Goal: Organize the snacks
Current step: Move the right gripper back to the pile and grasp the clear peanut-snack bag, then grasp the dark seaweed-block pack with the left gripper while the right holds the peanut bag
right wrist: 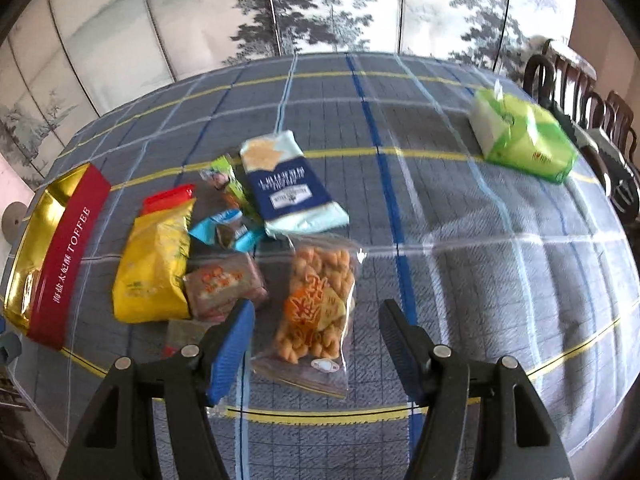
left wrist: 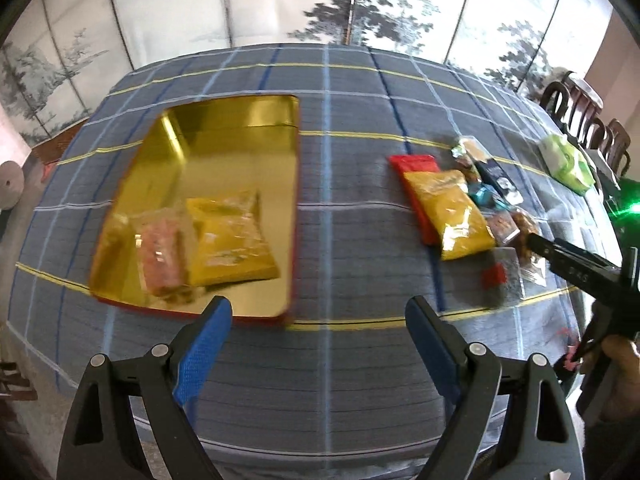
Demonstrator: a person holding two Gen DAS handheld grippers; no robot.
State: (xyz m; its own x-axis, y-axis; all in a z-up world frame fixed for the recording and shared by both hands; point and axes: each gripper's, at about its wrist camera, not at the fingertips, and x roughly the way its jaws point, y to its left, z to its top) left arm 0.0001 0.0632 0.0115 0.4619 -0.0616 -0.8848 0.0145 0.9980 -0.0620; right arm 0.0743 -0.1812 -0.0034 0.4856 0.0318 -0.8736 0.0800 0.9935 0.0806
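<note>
A gold tin (left wrist: 240, 140) with a red outer wall lies open on the checked cloth. Inside it are a yellow packet (left wrist: 230, 240) and a clear pinkish packet (left wrist: 164, 256). My left gripper (left wrist: 320, 312) hovers open over the cloth by the tin's near right corner, holding nothing. To the right lies the snack pile: a yellow bag (right wrist: 154, 264) over a red one (right wrist: 168, 198), a blue-and-white packet (right wrist: 288, 188), small teal sweets (right wrist: 228, 232), a brownish packet (right wrist: 224, 280). A clear bag of orange snacks (right wrist: 316, 280) lies under my open right gripper (right wrist: 316, 312), pads apart from it.
A green tissue pack (right wrist: 524, 140) sits at the far right of the table. Dark wooden chairs (right wrist: 580, 80) stand beyond that edge. A painted folding screen (right wrist: 320, 8) closes off the back. The tin's red side (right wrist: 68, 256) reads TOFFEE at the left.
</note>
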